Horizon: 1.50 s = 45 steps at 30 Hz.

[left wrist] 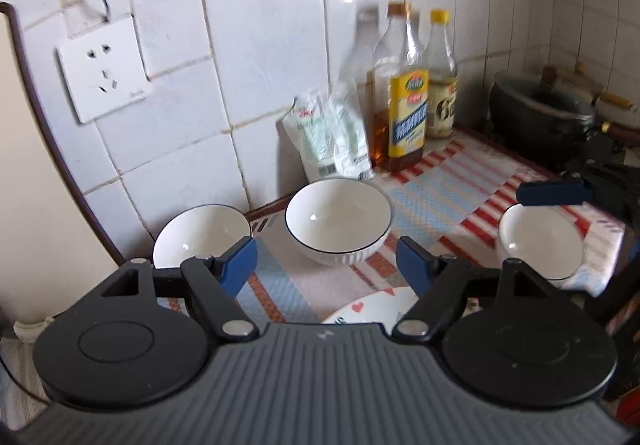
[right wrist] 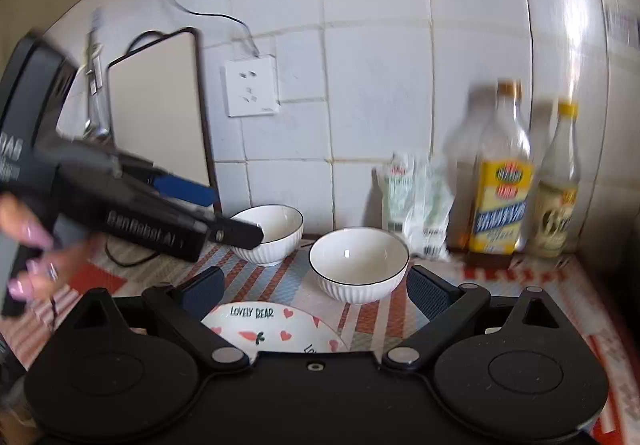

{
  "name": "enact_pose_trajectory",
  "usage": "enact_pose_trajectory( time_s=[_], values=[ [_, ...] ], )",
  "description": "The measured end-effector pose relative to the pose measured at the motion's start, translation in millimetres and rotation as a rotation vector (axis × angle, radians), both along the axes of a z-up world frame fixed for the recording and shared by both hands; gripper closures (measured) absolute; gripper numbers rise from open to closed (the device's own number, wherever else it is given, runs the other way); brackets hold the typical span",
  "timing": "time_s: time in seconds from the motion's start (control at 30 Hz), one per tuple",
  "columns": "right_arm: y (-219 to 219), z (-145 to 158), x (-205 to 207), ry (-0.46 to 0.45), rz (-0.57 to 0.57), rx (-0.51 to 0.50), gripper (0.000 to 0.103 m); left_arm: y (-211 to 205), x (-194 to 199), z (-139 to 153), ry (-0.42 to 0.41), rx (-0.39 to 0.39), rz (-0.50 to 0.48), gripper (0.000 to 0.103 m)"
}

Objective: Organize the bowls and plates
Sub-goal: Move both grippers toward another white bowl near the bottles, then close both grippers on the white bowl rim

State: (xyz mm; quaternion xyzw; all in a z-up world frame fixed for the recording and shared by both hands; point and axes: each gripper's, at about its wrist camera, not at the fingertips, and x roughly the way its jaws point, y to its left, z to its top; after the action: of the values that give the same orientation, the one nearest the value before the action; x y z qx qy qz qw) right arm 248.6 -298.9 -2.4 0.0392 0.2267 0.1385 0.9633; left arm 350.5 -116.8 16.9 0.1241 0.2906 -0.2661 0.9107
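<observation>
Nearest the cameras lies a white plate (right wrist: 276, 329) printed with hearts, carrots and the words "LOVELY BEAR", flat on the striped mat (left wrist: 440, 181) that covers the table, its near part hidden under the right gripper (right wrist: 316, 291). That gripper's jaws stand wide apart with nothing between the pads; they hang above the plate's far rim. The left gripper (left wrist: 326, 265) has its jaws well open too, gripping nothing, with only a sliver of the plate showing below them.

Just beyond the plate sits a ribbed white bowl (left wrist: 338, 219) with a thin dark rim, upright and empty, in the middle of the mat. A second bowl (left wrist: 202, 235) of the same kind stands near the table's back left corner, close to the tiled wall (left wrist: 260, 25). In the left wrist view a third bowl (left wrist: 540, 241) stands toward the right edge, with one blue finger of the right gripper over its rim.

In the right wrist view a person's hand (right wrist: 28, 245) holds the left gripper from the left.

Against the wall at the back stand a white packet (left wrist: 328, 137), a yellow-labelled oil bottle (left wrist: 400, 101) and a yellow-capped bottle (left wrist: 440, 77). A dark wok (left wrist: 548, 113) sits at the far right. A wall socket (left wrist: 104, 67) is fixed above the left bowl.
</observation>
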Motion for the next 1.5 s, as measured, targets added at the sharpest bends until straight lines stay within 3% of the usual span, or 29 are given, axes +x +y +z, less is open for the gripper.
enact_pose_trajectory(
  time_s=[0.03, 0.1, 0.13, 0.2, 0.3, 0.47, 0.67, 0.83, 1.03, 1.2, 1.37, 1.5],
  values=[
    [-8, -3, 12, 0.034, -0.014, 0.042, 0.004, -3, 9, -4, 0.031, -0.004, 0.022, 0.035],
    [-22, -11, 34, 0.107, -0.053, 0.108, 0.018, -5, 29, -12, 0.118, -0.051, 0.044, 0.047],
    [-27, -15, 44, 0.138, -0.071, 0.127, 0.021, -6, 38, -17, 0.152, -0.059, 0.058, 0.052],
    [-33, -22, 62, 0.179, -0.107, 0.142, 0.027, -12, 51, -27, 0.177, -0.052, 0.074, 0.059],
    [-36, -30, 84, 0.220, -0.153, 0.132, 0.039, -22, 64, -42, 0.182, -0.036, 0.091, 0.062],
    [-35, -41, 115, 0.279, -0.211, 0.119, 0.046, -33, 83, -59, 0.195, -0.036, 0.132, 0.062],
    [-33, -58, 144, 0.341, -0.224, 0.112, 0.075, -41, 100, -80, 0.229, 0.007, 0.176, 0.065],
    [-31, -66, 153, 0.346, -0.229, 0.102, 0.081, -35, 108, -84, 0.237, -0.056, 0.186, 0.086],
    [-29, -76, 167, 0.349, -0.253, 0.085, 0.084, -18, 124, -91, 0.340, -0.216, 0.257, 0.090],
    [-33, -77, 164, 0.357, -0.264, 0.114, 0.088, -20, 118, -87, 0.331, -0.208, 0.243, 0.091],
    [-37, -74, 158, 0.355, -0.291, 0.153, 0.090, -21, 110, -84, 0.377, -0.207, 0.249, 0.091],
    [-34, -68, 151, 0.343, -0.288, 0.159, 0.089, -20, 99, -80, 0.341, -0.209, 0.255, 0.091]
  ],
)
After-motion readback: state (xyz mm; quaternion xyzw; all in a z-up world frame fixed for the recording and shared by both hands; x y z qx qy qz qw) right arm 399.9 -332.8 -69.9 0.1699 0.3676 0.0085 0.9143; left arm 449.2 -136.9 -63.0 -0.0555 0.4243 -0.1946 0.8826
